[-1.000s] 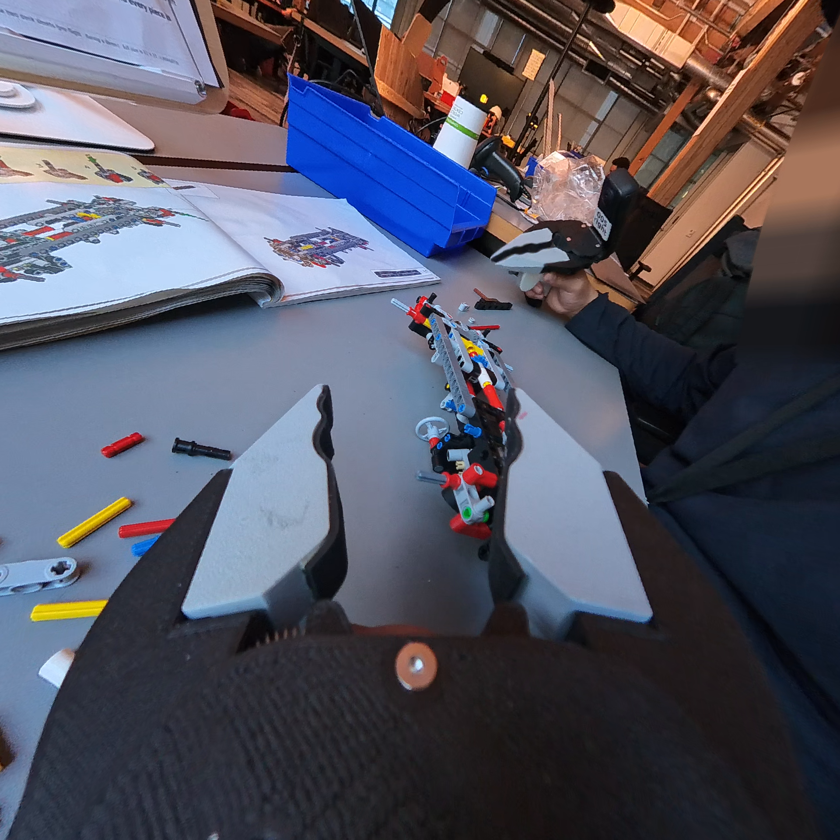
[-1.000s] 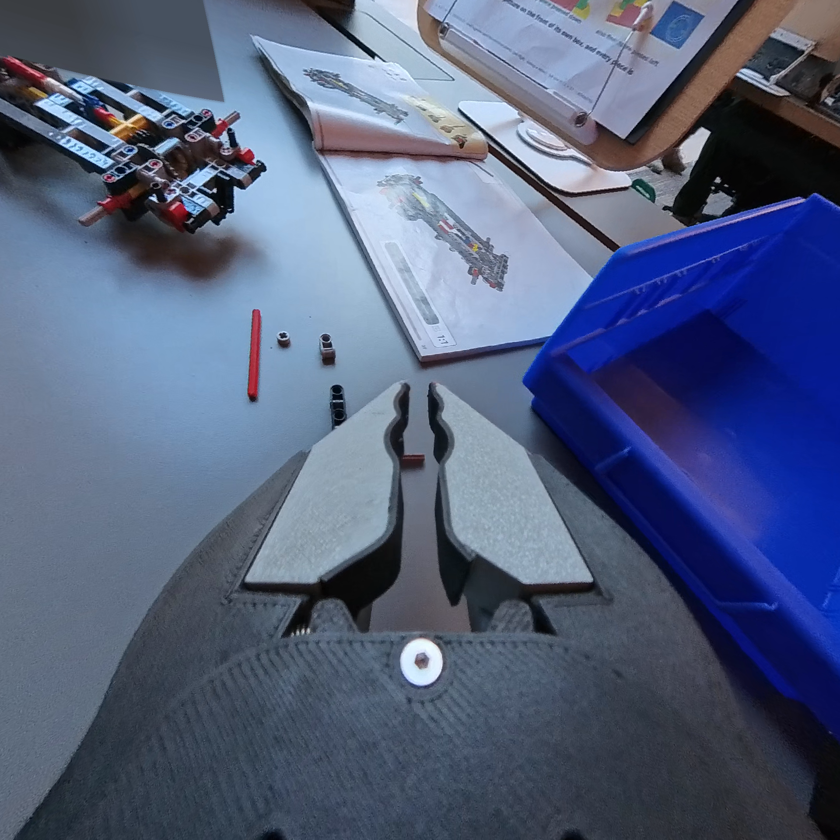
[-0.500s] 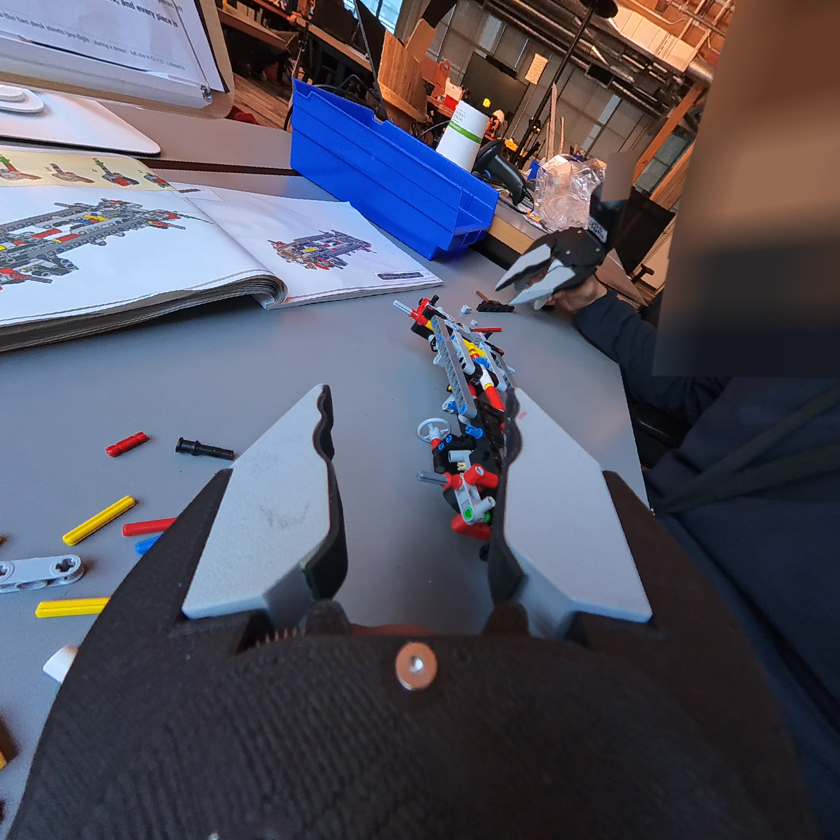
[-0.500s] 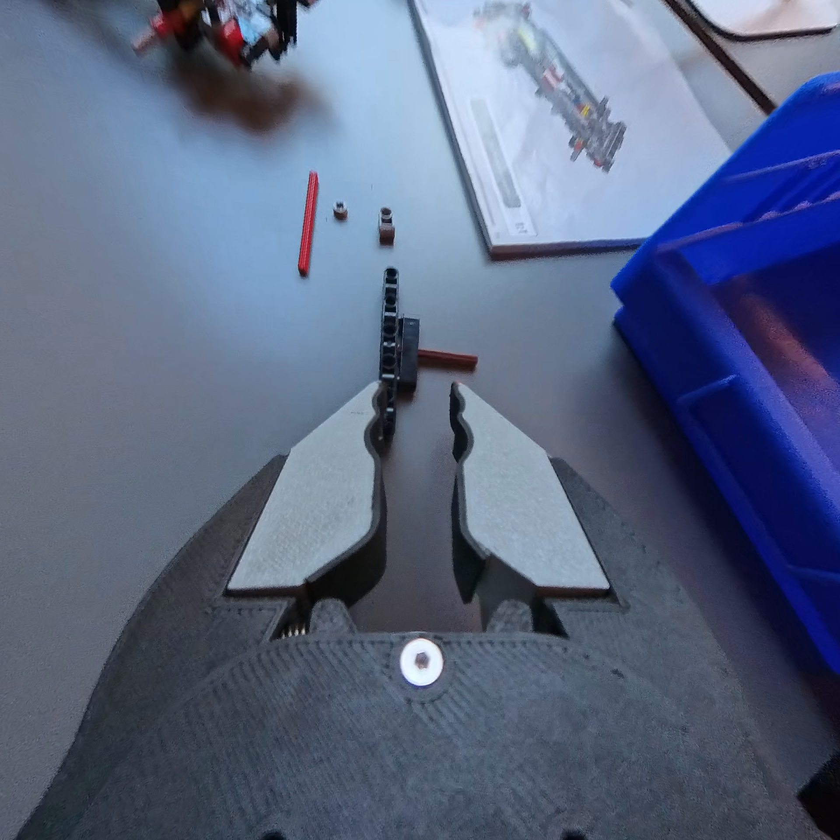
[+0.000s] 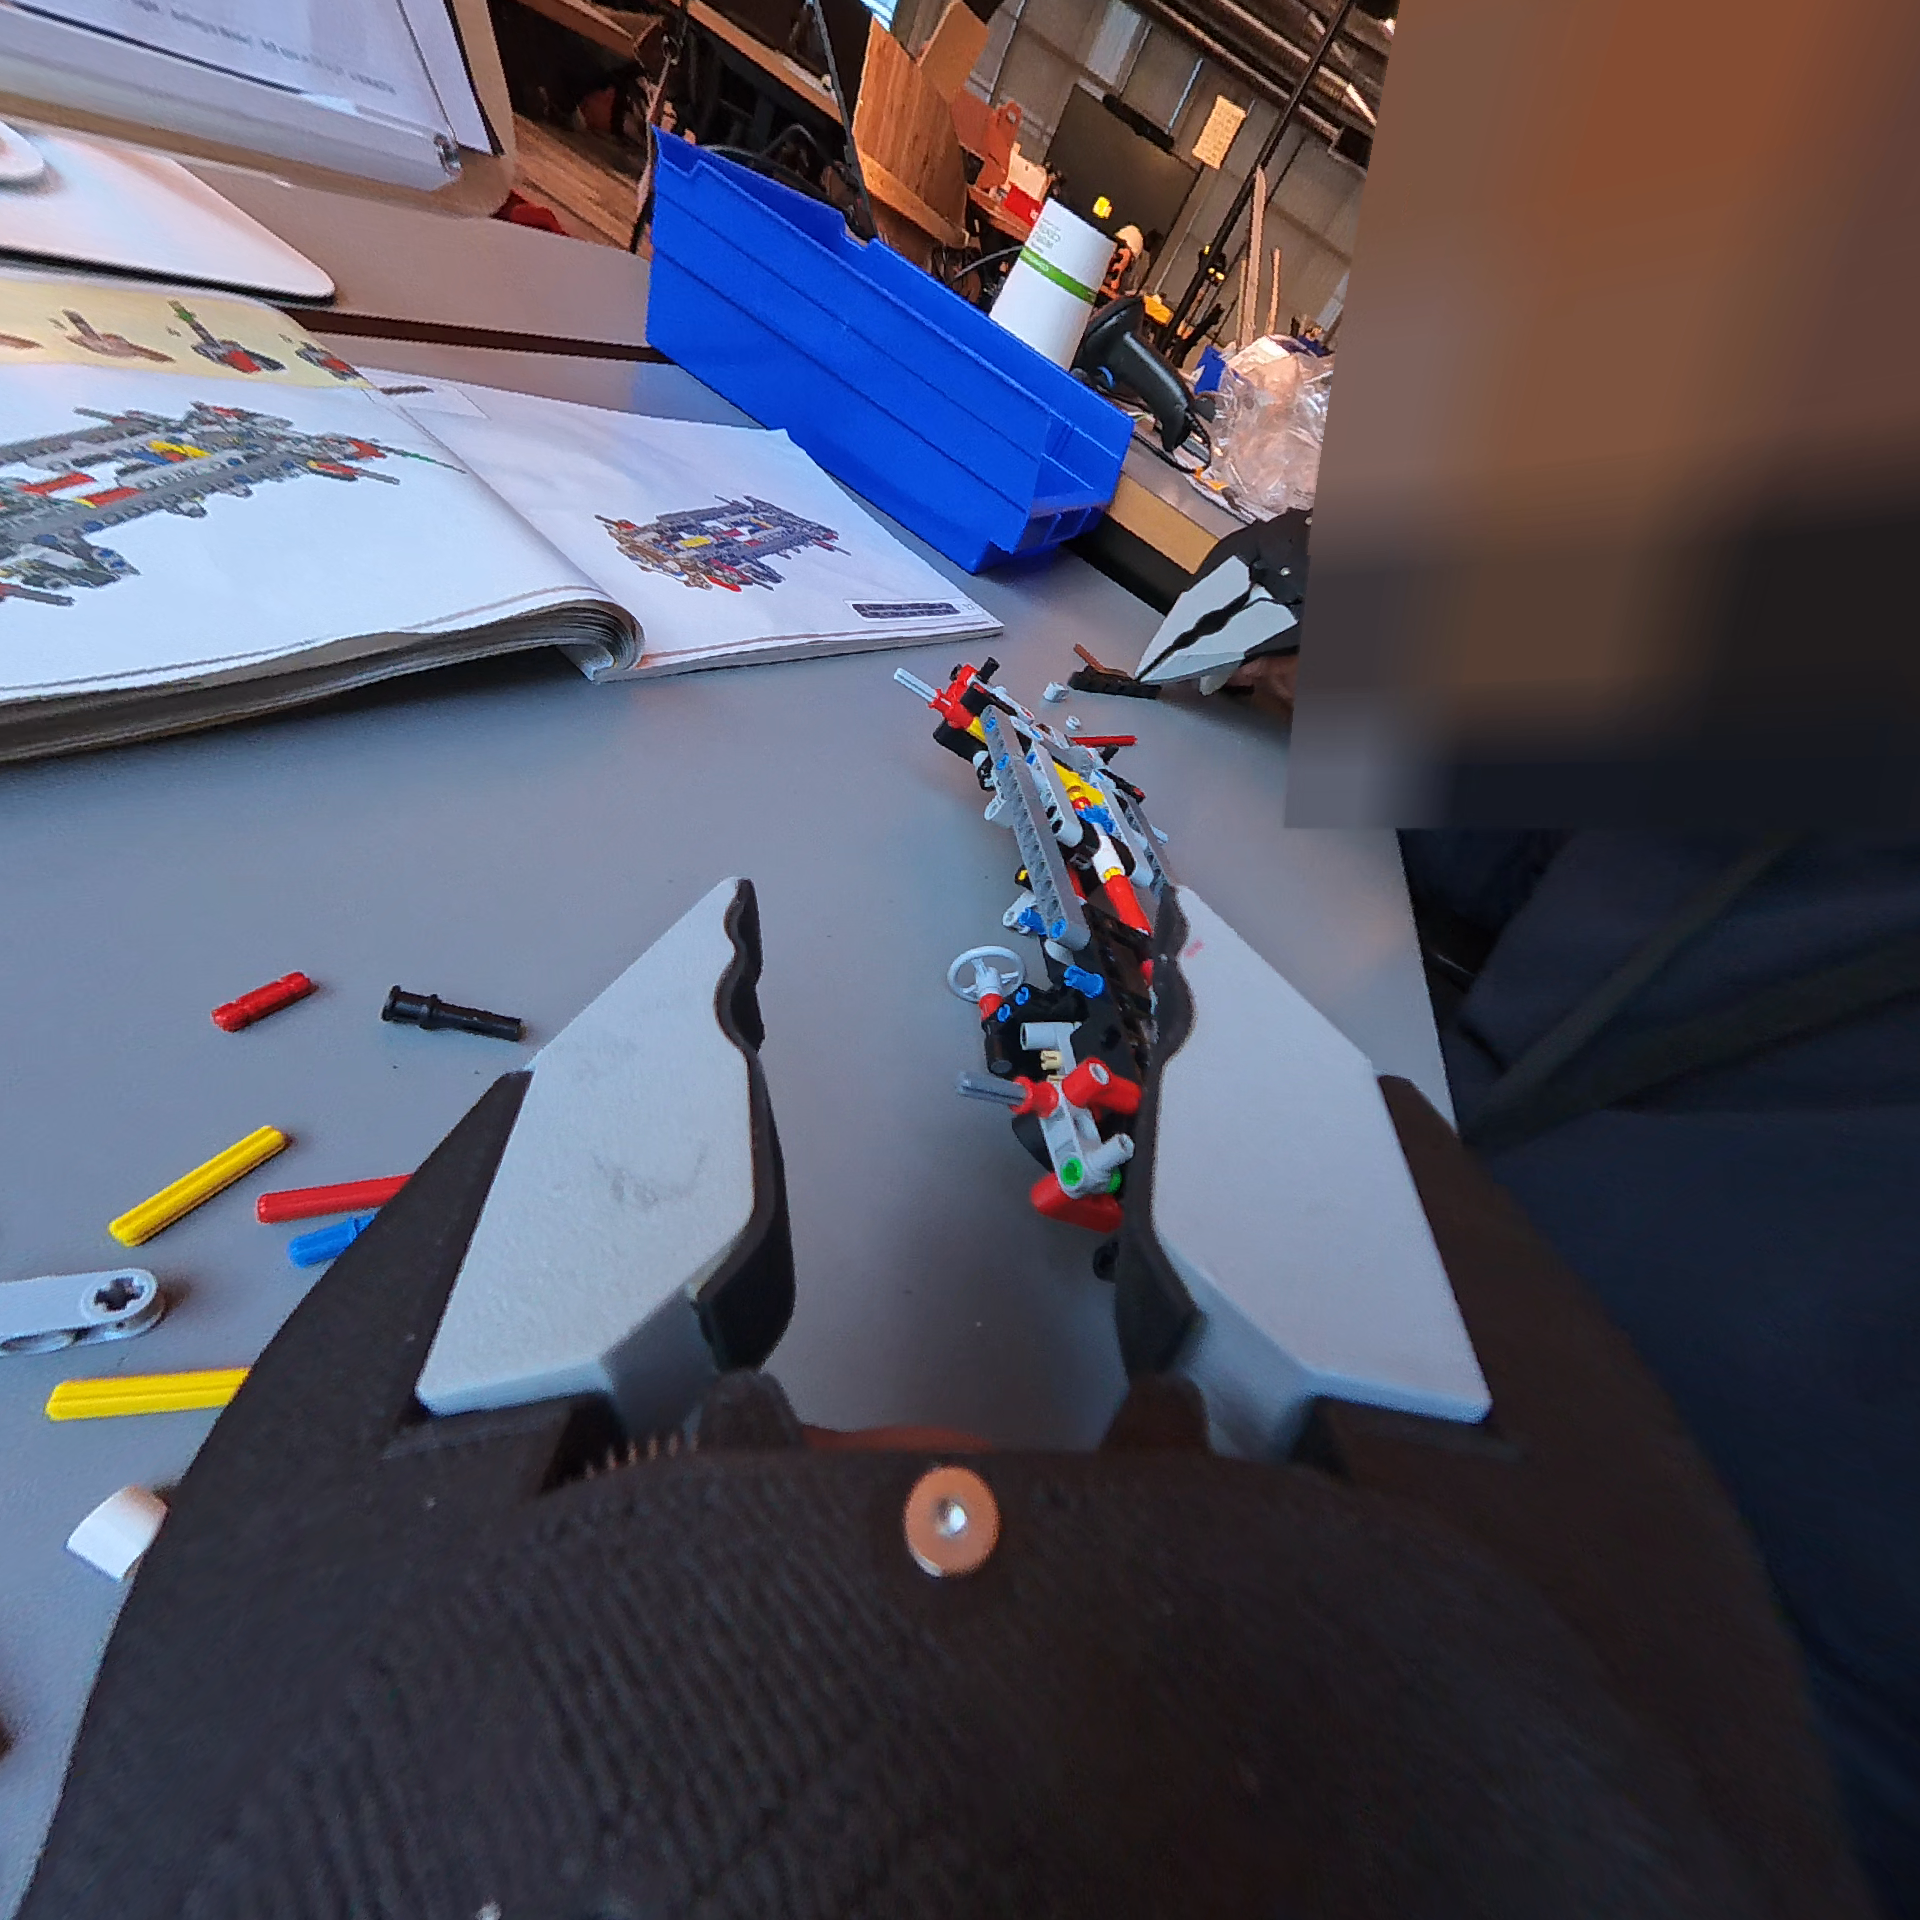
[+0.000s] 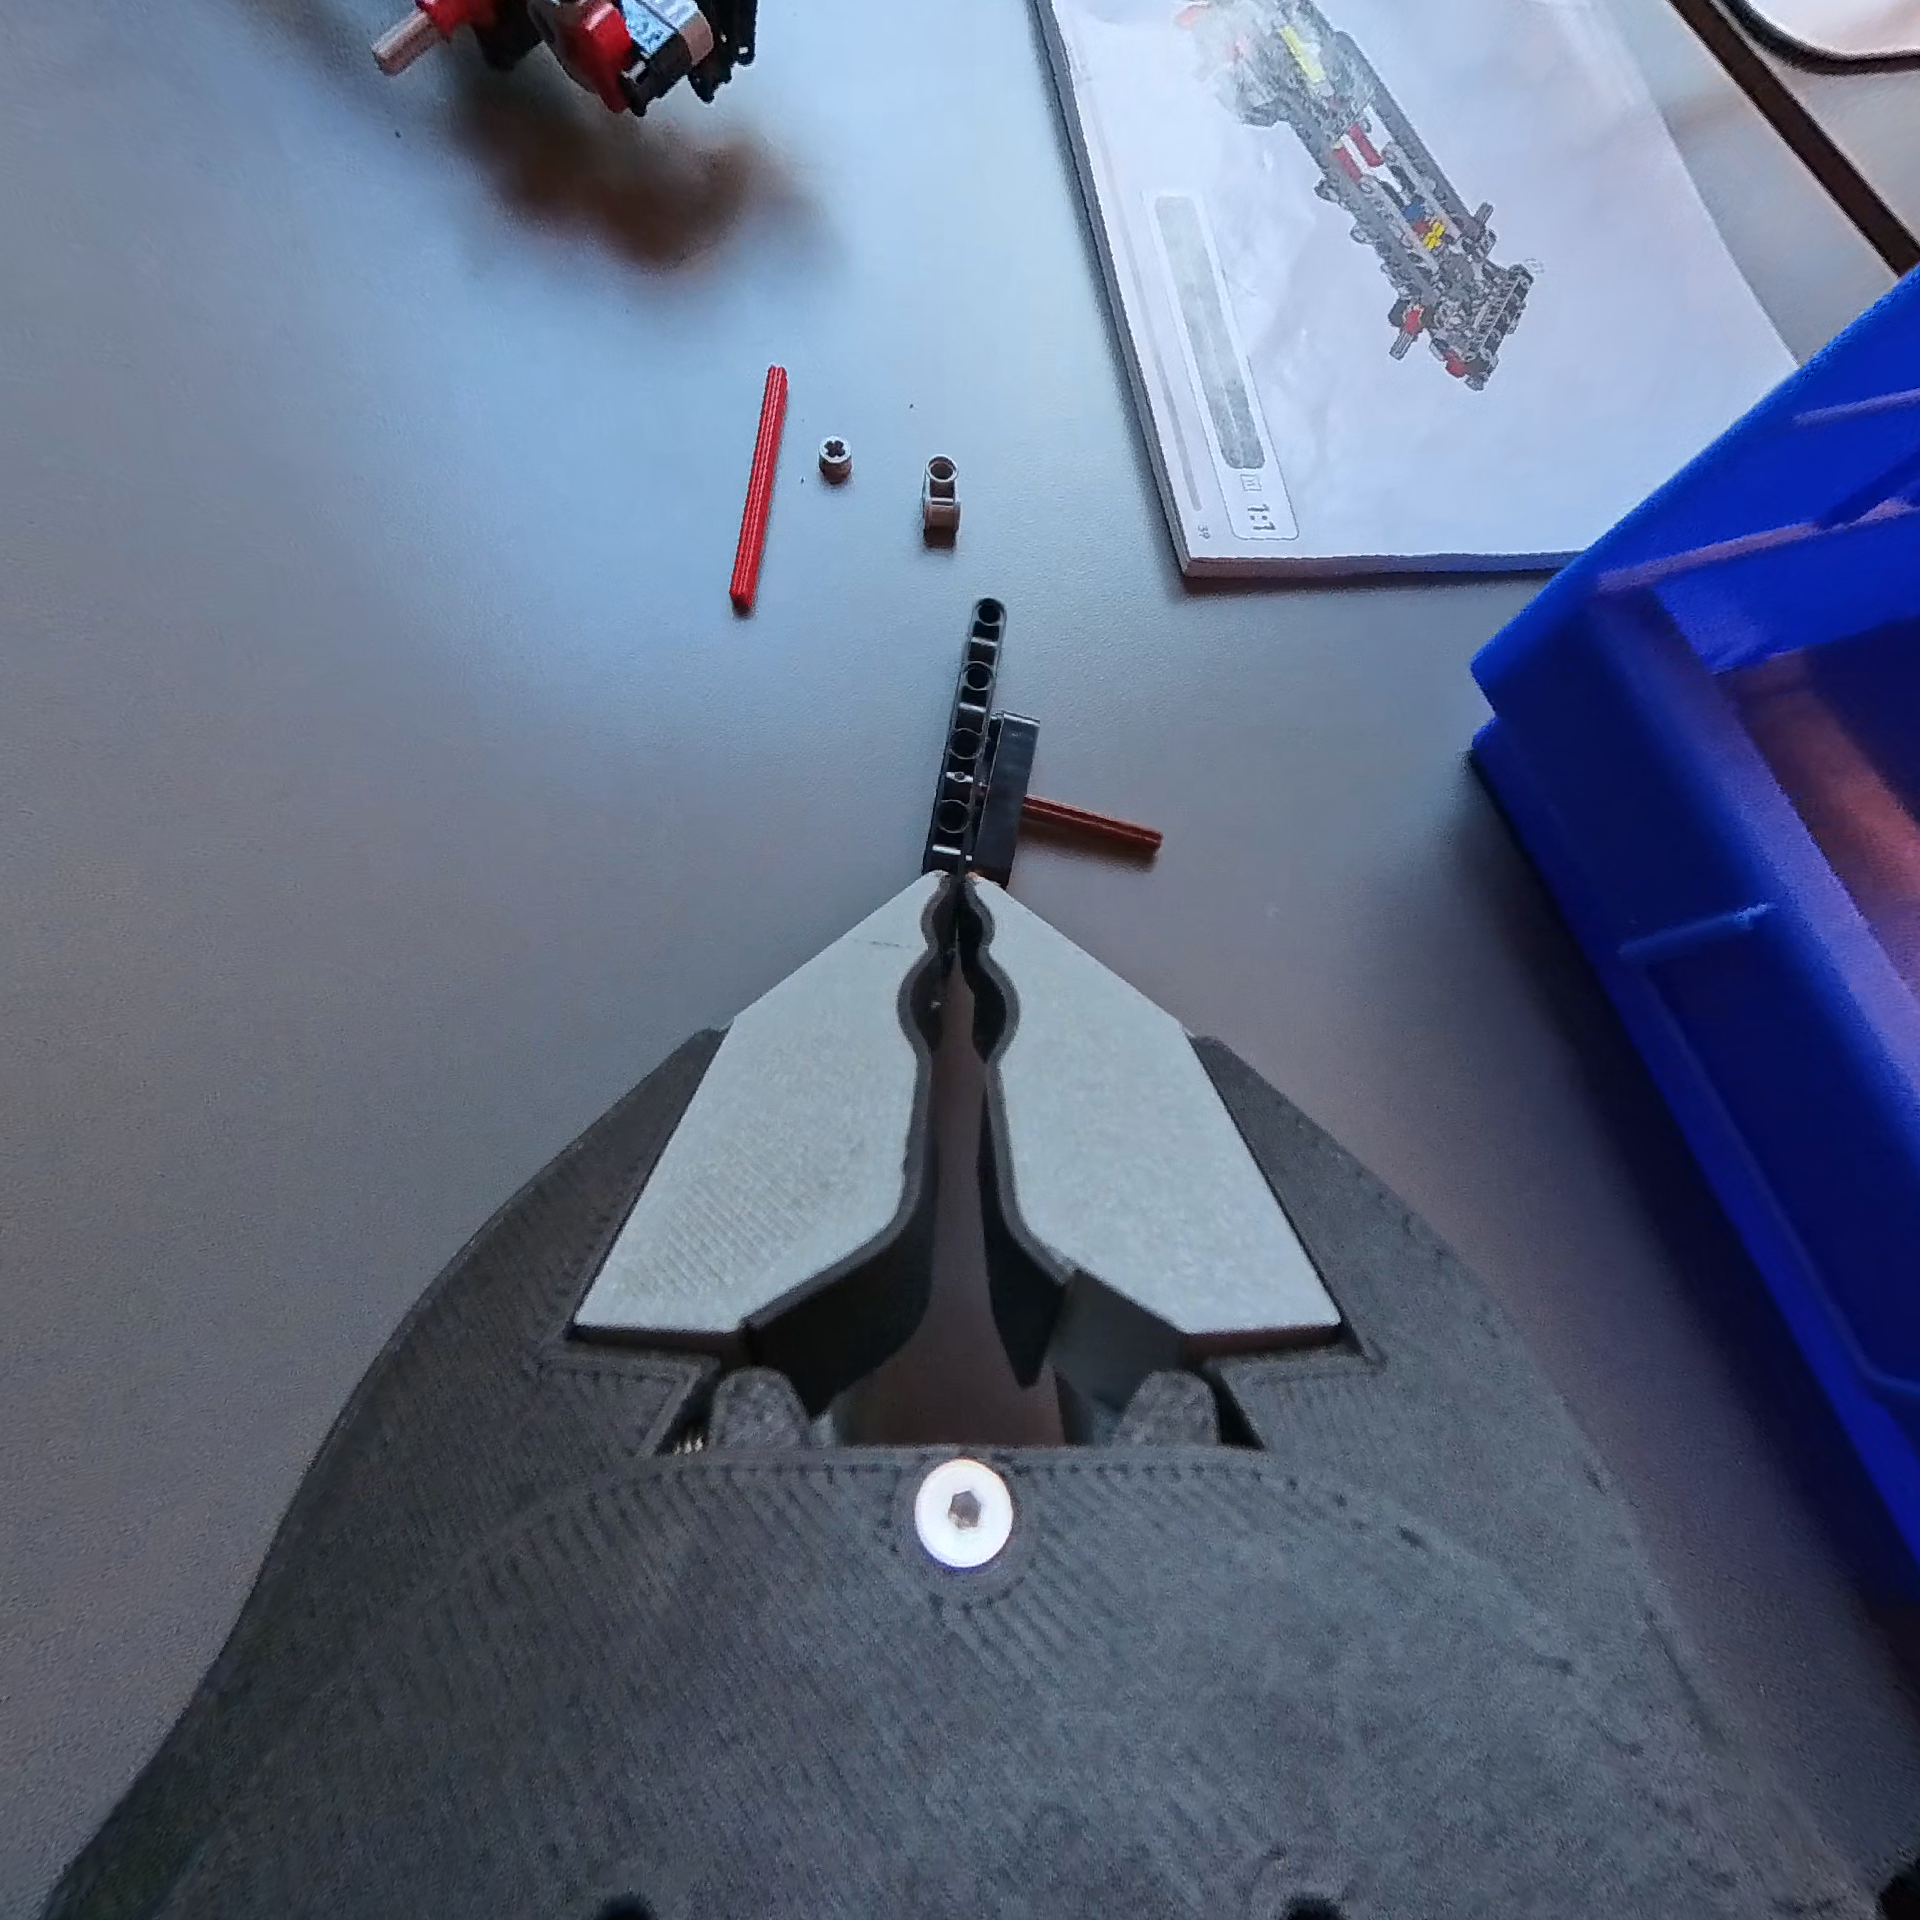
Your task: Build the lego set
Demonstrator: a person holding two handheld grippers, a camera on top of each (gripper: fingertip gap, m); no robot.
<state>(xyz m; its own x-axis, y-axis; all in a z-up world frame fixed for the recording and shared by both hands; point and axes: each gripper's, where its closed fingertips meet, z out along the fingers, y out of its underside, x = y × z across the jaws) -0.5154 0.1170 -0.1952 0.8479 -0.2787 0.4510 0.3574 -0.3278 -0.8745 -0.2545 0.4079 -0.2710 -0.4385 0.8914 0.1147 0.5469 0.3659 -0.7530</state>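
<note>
While your right hand-held gripper (image 6: 957,883) is closing empty just behind the black beam (image 6: 966,738) at twelve o'clock, your left hand-held gripper (image 5: 956,935) is gaping beside the model (image 5: 1081,935) on the bench (image 5: 520,831).

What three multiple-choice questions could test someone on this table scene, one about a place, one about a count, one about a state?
1. Where is the brick model?
A. inside the blue bin
B. on the grey table, beside one finger of the left tongs
C. on the open booklet

2. How many yellow rods lie on the table?
A. two
B. five
C. none

3. How do the right tongs stand?
A. wide open
B. shut
C. out of sight

Answers: 1 B, the model lies along the right-hand finger. 2 A, one rod and another show. 3 B, the fingertips meet just short of the black beam.
</note>
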